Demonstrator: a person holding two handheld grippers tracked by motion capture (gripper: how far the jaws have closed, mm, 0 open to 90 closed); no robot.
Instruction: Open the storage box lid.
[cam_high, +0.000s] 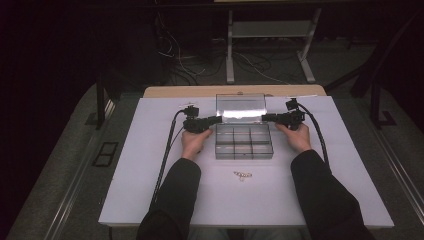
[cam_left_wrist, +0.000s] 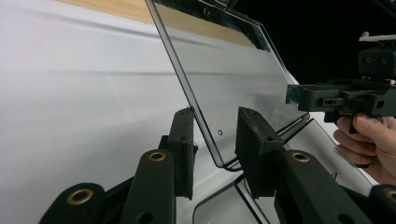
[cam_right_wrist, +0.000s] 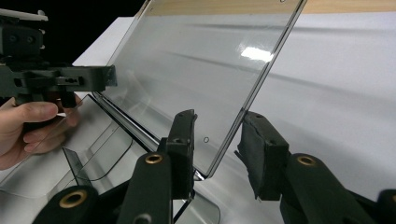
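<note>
A clear plastic compartment box (cam_high: 244, 142) sits at the centre of the white table (cam_high: 150, 190), its hinged transparent lid (cam_high: 240, 107) raised and tilted back, long axis running left to right. The left gripper (cam_high: 216, 120) brackets the lid's left edge and the right gripper (cam_high: 265, 118) its right edge. Both jaws stand narrowly open around the edges, their pads not pressing.

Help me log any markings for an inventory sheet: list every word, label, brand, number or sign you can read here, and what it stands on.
None: no readable text stands on anything here.
Clear compartment box and its raised lid: no print or label.
Left tool and right tool: plain black, no brand to be seen.
White table cover: blank.
Small metal piece near the table's front: too small to tell.
</note>
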